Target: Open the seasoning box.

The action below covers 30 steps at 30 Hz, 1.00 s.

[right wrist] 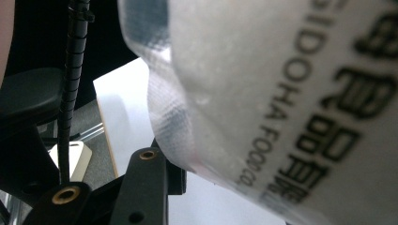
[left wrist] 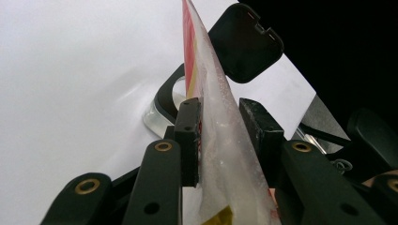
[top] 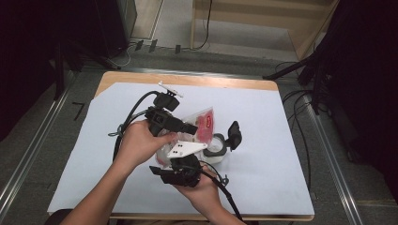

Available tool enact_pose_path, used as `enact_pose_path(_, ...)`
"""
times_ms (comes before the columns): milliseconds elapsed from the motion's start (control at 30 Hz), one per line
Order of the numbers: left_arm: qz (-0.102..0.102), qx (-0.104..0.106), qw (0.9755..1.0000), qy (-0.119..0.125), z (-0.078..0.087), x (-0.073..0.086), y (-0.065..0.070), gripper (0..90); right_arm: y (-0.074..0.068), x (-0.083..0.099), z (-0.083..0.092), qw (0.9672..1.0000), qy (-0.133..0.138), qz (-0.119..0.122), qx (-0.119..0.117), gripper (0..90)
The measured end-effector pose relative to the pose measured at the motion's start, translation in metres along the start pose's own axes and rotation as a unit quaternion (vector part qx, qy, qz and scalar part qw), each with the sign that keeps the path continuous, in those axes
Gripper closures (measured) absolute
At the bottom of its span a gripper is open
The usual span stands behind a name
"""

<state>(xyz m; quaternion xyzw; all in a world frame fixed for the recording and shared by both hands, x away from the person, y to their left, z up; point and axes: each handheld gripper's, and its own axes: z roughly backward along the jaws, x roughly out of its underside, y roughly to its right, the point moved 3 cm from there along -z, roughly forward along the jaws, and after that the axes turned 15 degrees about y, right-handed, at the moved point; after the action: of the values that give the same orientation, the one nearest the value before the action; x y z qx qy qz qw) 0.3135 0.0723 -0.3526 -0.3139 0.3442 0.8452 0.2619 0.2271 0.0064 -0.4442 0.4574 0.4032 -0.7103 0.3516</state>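
Evidently both tongs grasp the plastic pouch (top: 201,123), held up between them above the open container (top: 217,146): left gripper (left wrist: 219,123) clamps its near-left edge, right gripper (top: 180,165) its near end, so the pouch's long axis runs far-right toward the container's mouth.

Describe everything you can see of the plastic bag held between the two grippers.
The plastic bag is a clear, crinkly food pouch with a red printed panel, a bit of yellow, and black lettering on a frosted face. It holds pale white powder or grains. It hangs above the white table cover, over an open clear container with a black flip lid. The left gripper pinches it edge-on between its pads; the right gripper meets its lower end.
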Motion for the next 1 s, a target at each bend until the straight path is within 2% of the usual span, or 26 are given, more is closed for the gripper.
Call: enact_pose_path(1000,-0.003,-0.002,1.0,0.0,-0.0012,0.0,0.0001,70.5,0.0005,0.0003,-0.0001,1.0,-0.001,-0.001,0.002,63.8)
